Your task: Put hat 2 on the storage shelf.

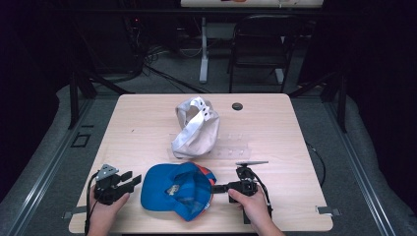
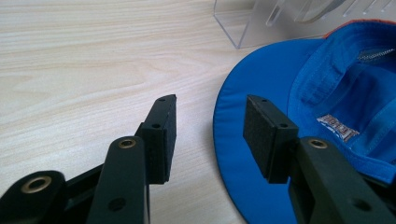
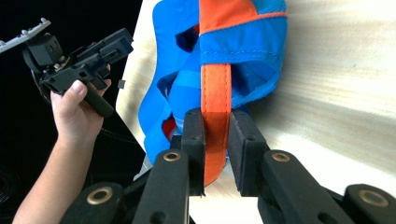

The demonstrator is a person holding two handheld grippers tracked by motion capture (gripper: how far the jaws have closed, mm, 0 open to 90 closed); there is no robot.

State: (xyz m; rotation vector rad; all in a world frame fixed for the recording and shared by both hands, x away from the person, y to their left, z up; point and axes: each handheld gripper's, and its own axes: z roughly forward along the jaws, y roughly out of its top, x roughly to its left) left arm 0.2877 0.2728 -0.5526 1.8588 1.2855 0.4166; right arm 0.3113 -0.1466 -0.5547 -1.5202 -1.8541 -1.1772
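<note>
So the blue cap (image 1: 177, 191) is lying upside down in the lower middle of the high view, near the front edge of the wooden table (image 1: 275, 128), with the inside facing up. Its orange strap (image 3: 215, 100) is sticking out on the right side, and that's what you're pinching with your right gripper (image 1: 219, 187). In the right gripper view the two black pads are pressing on the strap from both sides, low in the centre of the frame, with the orange band running straight up between them into the blue fabric.

Your left gripper (image 1: 132, 179) is sitting at the lower left of the high view, just beside the cap's brim. Its jaws are standing spread with nothing between them. In the left gripper view one pad is hanging over bare wood and the other over the brim's edge; whether that one touches the brim I can't tell.

The left gripper view is also giving you the cap's inner label (image 2: 337, 129) at the right and a clear plastic stand (image 2: 280, 21) along the top edge, which is barely readable from above. The right gripper view is catching your left hand (image 3: 74, 109) and its gripper at the upper left against the dark.

Further up the table, at the centre of the high view, a beige cap (image 1: 195, 129) is resting, well apart from the blue one.
</note>
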